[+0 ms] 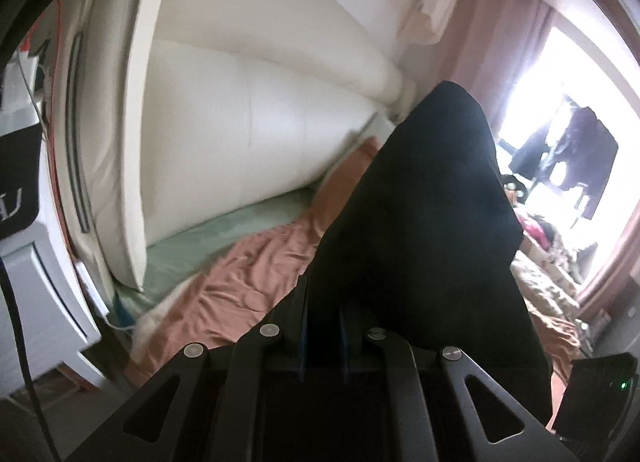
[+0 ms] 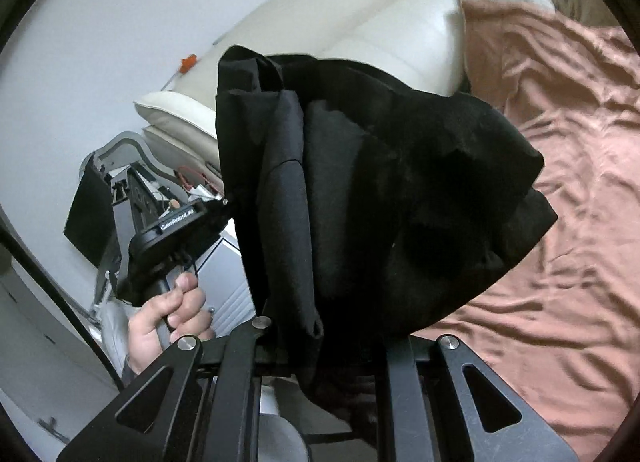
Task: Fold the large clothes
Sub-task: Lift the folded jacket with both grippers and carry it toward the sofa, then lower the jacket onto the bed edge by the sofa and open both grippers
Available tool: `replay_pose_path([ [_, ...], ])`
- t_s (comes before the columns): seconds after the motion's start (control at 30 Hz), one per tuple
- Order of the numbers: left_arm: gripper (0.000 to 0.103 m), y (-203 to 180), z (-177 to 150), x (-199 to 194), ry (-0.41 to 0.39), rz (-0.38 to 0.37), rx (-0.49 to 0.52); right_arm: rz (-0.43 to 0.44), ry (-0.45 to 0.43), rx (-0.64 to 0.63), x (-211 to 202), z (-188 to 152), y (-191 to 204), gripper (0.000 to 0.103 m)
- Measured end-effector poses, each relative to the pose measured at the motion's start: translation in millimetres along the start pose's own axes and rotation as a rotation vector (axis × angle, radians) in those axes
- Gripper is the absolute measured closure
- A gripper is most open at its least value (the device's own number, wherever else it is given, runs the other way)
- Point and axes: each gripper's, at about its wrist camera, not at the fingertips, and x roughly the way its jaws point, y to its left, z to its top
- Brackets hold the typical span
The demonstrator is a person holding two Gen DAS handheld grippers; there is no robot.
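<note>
Left gripper [image 1: 324, 314]: jaws pressed together on an edge of the black garment [image 1: 432, 222].
Right gripper [image 2: 320, 338]: likewise pinched on the garment's fabric.
Garment position: held aloft between both tools, above the pink sheet [image 2: 560, 222] of the bed.
Left hand [image 2: 168, 318]: wrapped round the left tool's handle.
Handling: judged soft, limp, light; sagging and bunching expected.
Grip advice: corners or seams are best taken, and kept taut.

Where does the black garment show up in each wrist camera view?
Left wrist: black garment rises from bottom centre to upper right, above the bed.
Right wrist: it fills the centre, bunched.
Shared landmark: the pinkish-brown bedsheet.
</note>
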Motion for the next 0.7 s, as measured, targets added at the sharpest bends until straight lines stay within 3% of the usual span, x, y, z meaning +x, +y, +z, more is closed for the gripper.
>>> replay_pose_path([
  [0.2, 0.092, 22, 5, 68, 0.062, 0.102, 0.029, 0.001, 0.048, 0.061, 62, 26, -52, 0.092],
  [0.3, 0.092, 30, 5, 102, 0.095, 0.118, 0.038, -0.063, 0.047, 0.059, 83, 39, -80, 0.092],
  [0.5, 0.092, 33, -3, 173, 0.167, 0.168, 0.090, -0.098, 0.053, 0.082, 108, 60, -131, 0.092],
  [0.63, 0.081, 35, -15, 206, 0.211, 0.249, 0.129, -0.161, 0.093, 0.124, 131, 63, -159, 0.086],
  [0.7, 0.077, 36, -26, 216, 0.237, 0.291, 0.137, -0.229, 0.118, 0.145, 151, 62, -169, 0.075],
])
